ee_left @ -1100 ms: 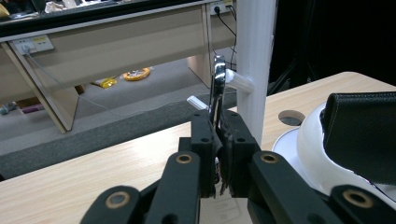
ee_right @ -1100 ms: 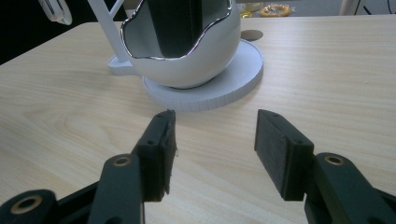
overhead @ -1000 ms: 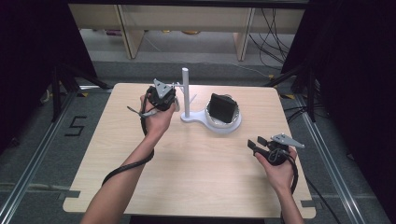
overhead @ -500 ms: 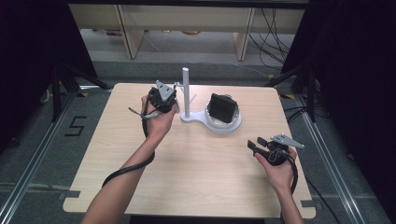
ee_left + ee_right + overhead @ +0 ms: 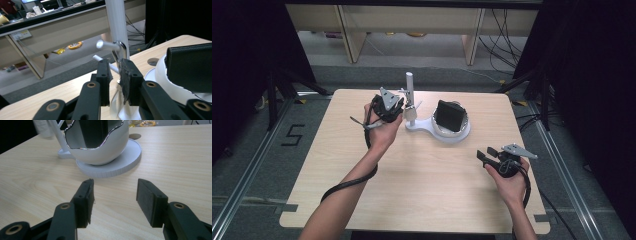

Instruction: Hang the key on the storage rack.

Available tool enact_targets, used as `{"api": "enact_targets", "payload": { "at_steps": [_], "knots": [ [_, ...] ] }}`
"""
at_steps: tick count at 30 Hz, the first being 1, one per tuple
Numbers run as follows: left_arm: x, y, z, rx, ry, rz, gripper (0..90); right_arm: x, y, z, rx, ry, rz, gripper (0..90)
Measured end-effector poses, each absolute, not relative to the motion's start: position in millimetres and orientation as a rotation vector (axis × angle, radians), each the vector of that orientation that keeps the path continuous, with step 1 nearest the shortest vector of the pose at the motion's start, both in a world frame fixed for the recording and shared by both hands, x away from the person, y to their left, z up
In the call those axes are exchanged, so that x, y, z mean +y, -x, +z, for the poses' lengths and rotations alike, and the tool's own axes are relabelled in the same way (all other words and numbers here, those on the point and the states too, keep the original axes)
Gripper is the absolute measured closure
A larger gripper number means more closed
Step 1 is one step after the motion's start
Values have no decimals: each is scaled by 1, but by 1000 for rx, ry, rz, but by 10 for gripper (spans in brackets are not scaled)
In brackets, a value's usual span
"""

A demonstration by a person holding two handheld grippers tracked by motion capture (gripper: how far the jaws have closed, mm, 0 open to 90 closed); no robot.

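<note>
The white stand (image 5: pixel 432 125) sits mid-bench. Beside its post (image 5: pixel 116 22), the left gripper (image 5: pixel 115 75) nearly pinches a thin, stiff, slippery-looking metal hook (image 5: pixel 119 48). The right gripper (image 5: pixel 113 200), nearer the person, rests spread, empty.

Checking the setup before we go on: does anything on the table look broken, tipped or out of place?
Nothing stands out. The white stand sits flat with its post upright, and the black block rests in the white bowl, whose wavy rim looks intended. Nothing is spilled.
</note>
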State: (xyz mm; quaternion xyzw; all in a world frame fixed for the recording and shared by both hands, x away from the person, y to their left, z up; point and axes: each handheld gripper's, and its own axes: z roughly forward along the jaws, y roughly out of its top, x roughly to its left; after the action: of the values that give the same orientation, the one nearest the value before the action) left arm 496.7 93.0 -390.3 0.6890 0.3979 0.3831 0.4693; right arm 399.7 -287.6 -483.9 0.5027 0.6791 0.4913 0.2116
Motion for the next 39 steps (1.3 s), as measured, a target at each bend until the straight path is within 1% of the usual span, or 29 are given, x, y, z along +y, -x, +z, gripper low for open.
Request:
{"api": "enact_targets", "payload": {
  "at_steps": [2,3,4,5,6,7,8,9,10,11,13,14,15,16,17,21,22,23,25,28,32,37,39],
  "knots": [
    [97,-494,-392,997,-1687,917,726,-289,-401,-484,1890,-1376,1368,492],
    [100,-493,-394,997,-1694,895,660,-289,-401,-484,1890,-1377,1368,492],
    [103,-492,-396,999,-1686,856,660,-289,-401,-484,1890,-1377,1368,492],
    [107,-491,-397,995,-1685,849,632,-289,-401,-484,1889,-1377,1367,492],
    [111,-490,-399,991,-1689,823,545,-289,-400,-484,1890,-1385,1368,492],
    [116,-489,-402,988,-1692,786,545,-289,-400,-484,1890,-1385,1368,492],
    [120,-487,-404,990,-1690,764,523,-287,-398,-483,1885,-1423,1370,492],
    [127,-483,-408,991,-1697,755,493,-289,-400,-484,1892,-1376,1350,491],
    [132,-481,-410,989,-1695,749,453,-287,-399,-484,1892,-1402,1370,491],
    [138,-477,-413,988,-1691,742,453,-287,-399,-484,1892,-1402,1370,491],
    [155,-467,-424,999,-1690,741,424,-287,-399,-485,1896,-1400,1368,491],
    [155,-467,-424,999,-1690,741,414,-287,-399,-485,1896,-1400,1368,491],
    [164,-462,-429,1016,-1679,737,414,-287,-400,-485,1896,-1396,1362,491],
    [175,-455,-437,1048,-1657,723,390,-287,-400,-486,1890,-1390,1356,490],
    [175,-455,-437,1048,-1657,723,384,-287,-400,-486,1890,-1390,1356,490],
    [202,-434,-468,1098,-1674,729,380,-287,-399,-488,1895,-1396,1337,485],
    [202,-434,-468,1098,-1674,729,380,-287,-399,-488,1895,-1396,1337,485],
    [212,-424,-481,1113,-1665,727,380,-286,-400,-490,1899,-1386,1346,483],
    [216,-419,-487,1126,-1665,733,380,-285,-399,-489,1899,-1411,1337,483],
    [233,-400,-507,1154,-1624,740,381,-283,-398,-491,1892,-1434,1331,481],
    [245,-386,-518,1155,-1596,758,382,-282,-399,-494,1900,-1412,1310,478],
    [254,-379,-522,1161,-1530,769,381,-281,-396,-494,1921,-1425,1328,475],
    [259,-375,-523,1161,-1505,774,382,-284,-398,-495,1935,-1372,1311,473]
  ]
}}
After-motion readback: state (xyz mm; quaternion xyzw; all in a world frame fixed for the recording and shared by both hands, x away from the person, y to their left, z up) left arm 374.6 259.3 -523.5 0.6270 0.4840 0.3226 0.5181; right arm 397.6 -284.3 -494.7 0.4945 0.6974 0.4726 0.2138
